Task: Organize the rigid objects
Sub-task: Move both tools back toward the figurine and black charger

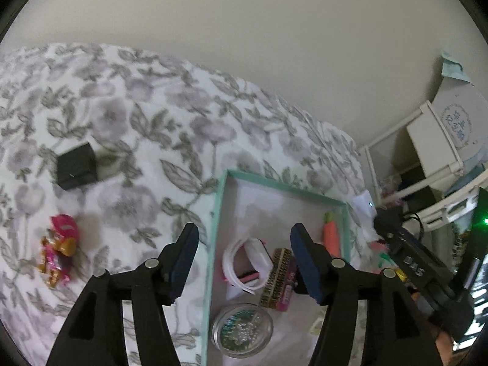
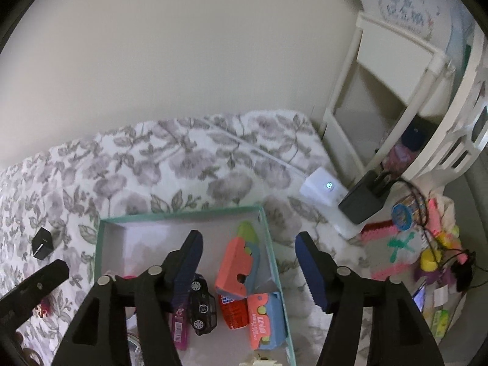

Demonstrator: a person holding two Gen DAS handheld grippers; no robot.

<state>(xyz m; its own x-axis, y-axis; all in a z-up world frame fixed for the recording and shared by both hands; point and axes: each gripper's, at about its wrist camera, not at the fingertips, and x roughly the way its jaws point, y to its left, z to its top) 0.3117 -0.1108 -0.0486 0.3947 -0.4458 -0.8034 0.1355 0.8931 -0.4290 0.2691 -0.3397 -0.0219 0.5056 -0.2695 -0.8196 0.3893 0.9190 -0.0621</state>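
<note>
2 things are left outside the tray (image 1: 217,213), the black cube (image 1: 77,166) and toy figure (image 1: 59,245), both lying nearer the left gripper (image 1: 244,262), which, like the right gripper (image 2: 248,268), is held wide and empty.

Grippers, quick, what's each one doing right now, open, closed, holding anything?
Left gripper: open, nothing between its fingers, above the teal box.
Right gripper: open, holding nothing, above the same box, over the toy car.
</note>
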